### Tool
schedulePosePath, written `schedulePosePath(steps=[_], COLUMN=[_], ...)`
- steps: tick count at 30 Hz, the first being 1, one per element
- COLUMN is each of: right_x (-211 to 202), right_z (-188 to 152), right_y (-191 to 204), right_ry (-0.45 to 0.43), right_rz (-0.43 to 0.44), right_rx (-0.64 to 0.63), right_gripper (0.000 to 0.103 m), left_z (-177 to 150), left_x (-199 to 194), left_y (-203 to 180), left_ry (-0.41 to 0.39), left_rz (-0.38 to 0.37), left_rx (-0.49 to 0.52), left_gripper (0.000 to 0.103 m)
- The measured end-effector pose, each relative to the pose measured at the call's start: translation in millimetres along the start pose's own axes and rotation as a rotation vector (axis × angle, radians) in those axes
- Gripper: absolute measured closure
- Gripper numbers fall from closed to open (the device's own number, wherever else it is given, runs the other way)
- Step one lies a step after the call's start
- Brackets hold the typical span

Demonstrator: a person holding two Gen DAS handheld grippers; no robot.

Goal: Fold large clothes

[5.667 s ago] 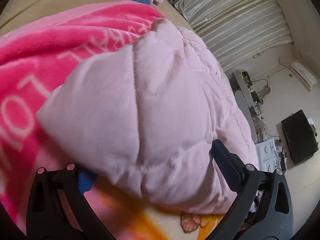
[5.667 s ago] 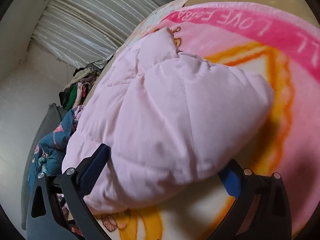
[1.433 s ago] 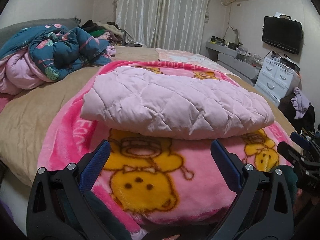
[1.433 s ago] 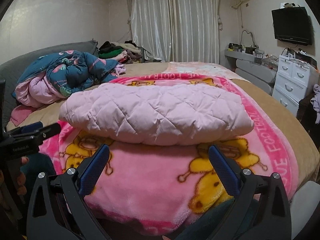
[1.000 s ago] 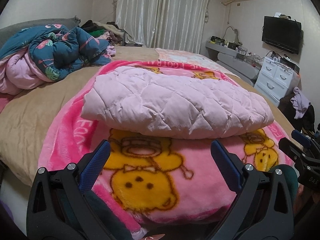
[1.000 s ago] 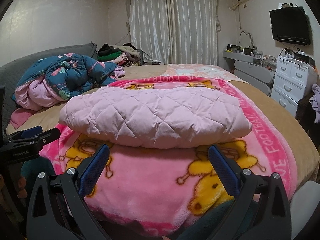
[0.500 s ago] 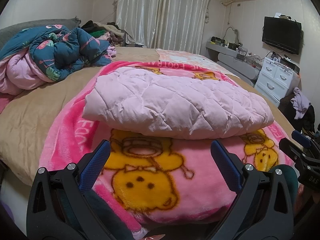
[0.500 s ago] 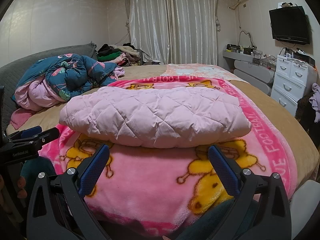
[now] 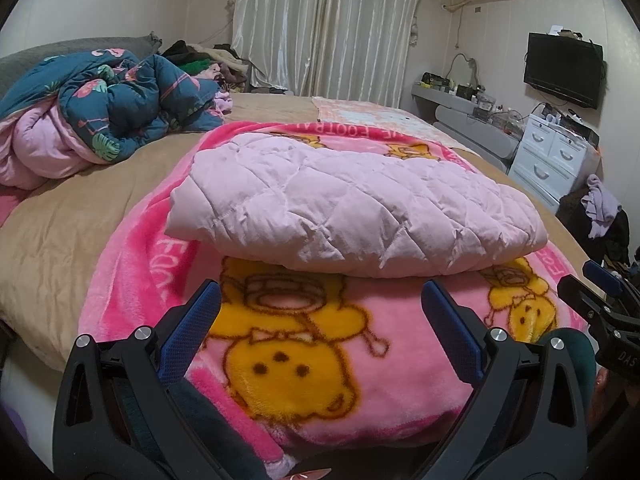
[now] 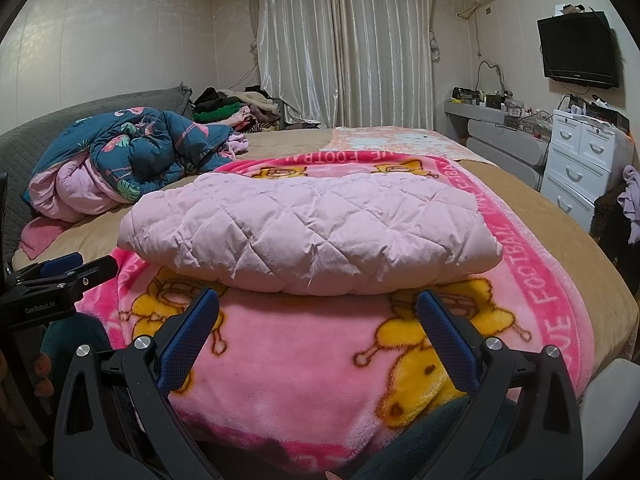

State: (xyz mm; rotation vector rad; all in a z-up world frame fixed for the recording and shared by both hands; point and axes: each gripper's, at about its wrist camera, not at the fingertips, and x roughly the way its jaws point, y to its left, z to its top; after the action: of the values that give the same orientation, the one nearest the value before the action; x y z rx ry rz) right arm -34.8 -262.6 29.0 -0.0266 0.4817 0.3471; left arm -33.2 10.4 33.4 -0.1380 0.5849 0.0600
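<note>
One pale pink quilted garment, folded into a puffy oblong, diamond stitching creased across the top. Lying flat on a pink cartoon blanket spread over a tan bed. Beyond and clear of both tools: left gripper and right gripper spread wide, blue pads empty, held back at the blanket's near edge.

The folded pink quilted garment hides the blanket beneath it; shelf clutter is too small to identify.
</note>
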Motion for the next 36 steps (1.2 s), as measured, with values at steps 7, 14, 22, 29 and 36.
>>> schedulePosePath(steps=[7, 14, 22, 29, 36], right_x=[0.4, 0.4, 0.4, 0.5, 0.6], right_z=[-0.3, -0.5, -0.2, -0.2, -0.2], right_y=[-0.2, -0.6, -0.6, -0.7, -0.7], right_ry=[-0.001, -0.001, -0.001, 0.000, 0.002], right_rz=[0.000, 0.000, 0.000, 0.001, 0.001], right_rx=[0.001, 0.001, 0.001, 0.001, 0.001], right_gripper=[0.004, 0.004, 0.004, 0.004, 0.004], left_z=[0.0, 0.3, -0.6, -0.9, -2.1], left_x=[0.1, 0.4, -0.1, 0.2, -0.3], left_y=[0.0, 0.1, 0.2, 0.5, 1.3], left_ry=[-0.001, 0.001, -0.001, 0.003, 0.004], left_rz=[0.000, 0.001, 0.000, -0.008, -0.014], left_rx=[-0.003, -0.001, -0.001, -0.005, -0.007], left_gripper=[0.009, 0.009, 0.009, 0.009, 0.009])
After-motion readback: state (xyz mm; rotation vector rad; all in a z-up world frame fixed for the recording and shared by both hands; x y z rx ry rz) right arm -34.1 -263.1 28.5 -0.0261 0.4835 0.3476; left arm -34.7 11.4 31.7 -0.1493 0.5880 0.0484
